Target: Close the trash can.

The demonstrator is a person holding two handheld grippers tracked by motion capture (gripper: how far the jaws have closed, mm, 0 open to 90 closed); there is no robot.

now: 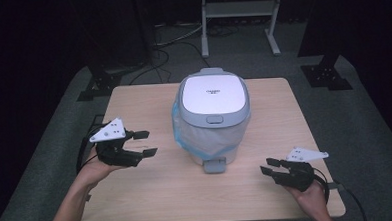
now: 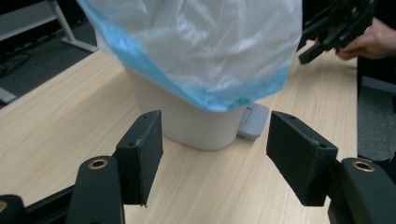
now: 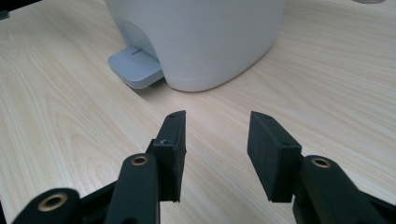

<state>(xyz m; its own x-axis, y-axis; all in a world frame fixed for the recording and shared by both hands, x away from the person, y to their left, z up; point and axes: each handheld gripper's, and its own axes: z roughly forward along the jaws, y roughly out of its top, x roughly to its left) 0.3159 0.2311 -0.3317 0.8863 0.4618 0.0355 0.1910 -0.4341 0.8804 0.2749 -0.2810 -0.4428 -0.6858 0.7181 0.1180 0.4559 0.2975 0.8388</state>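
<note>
From the high view, a white pedal bin (image 1: 213, 117) stands mid-tabletop (image 1: 152, 192), lid shut, a clear bag with a blue edge (image 1: 195, 140) draped over its rim and down its sides. The left hand-held gripper (image 1: 146, 143) hovers just left of the bin, jaws parted and holding nothing. The right hand-held gripper (image 1: 266, 167) sits low near the front right edge, jaws also apart and empty, well off the bin. The grey foot pedal (image 1: 214, 165) juts toward the person.

Over to the left gripper view: the two black jaws stand wide, and the bag (image 2: 205, 51) hangs right ahead, its blue hem sagging around the bin wall (image 2: 187, 123). The other hand-held gripper (image 2: 334, 28) shows at the top right. This looks like the approach step, nothing gripped yet. I judge the next move calls for closing in on the loose blue hem and pinching film only, not the hard wall.

The right gripper view: jaws moderately open over bare wood, the bin's base (image 3: 210, 42) and pedal (image 3: 135, 67) ahead.

Hard to make out: the bin's top is cut off in both gripper views, the lettering on the lid is too small, and how the bag is tucked under the lid is hidden.
</note>
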